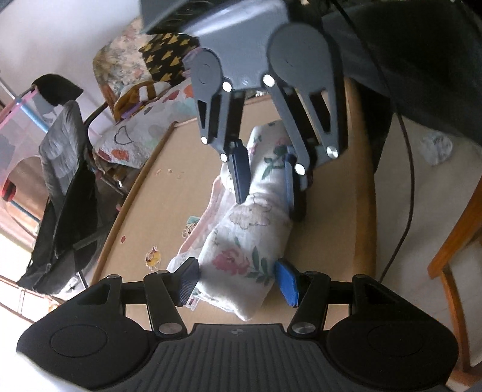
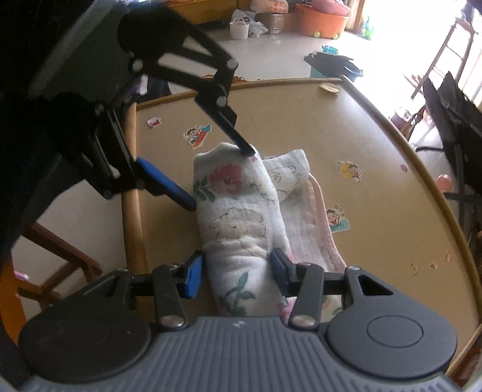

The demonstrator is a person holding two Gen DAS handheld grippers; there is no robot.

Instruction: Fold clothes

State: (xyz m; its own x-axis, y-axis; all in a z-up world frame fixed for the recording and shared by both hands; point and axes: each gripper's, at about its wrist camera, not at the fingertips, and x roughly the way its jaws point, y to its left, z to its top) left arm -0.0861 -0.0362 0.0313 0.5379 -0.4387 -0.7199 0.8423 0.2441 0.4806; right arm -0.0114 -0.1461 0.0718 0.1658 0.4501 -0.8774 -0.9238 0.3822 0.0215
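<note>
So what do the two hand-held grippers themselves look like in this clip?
The left hand-held gripper has a black body with round caps either side, a ribbed grey centre plate, black linkage arms with silver pivot pins and blue ribbed pads. The right hand-held gripper is the same design but with a grey body. A dark cable trails beside the right one.

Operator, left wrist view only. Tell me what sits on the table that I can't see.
Observer: A small round gold object lies near the table's rim, past the left gripper and apart from the floral cloth roll.
Operator: Report the floor past that rim.
Observer: An orange tub and a white bucket stand there.
Operator: Describe my left gripper from outside.
Observer: Its fingers clamp the roll's end, one at the top edge, one against the side.
</note>
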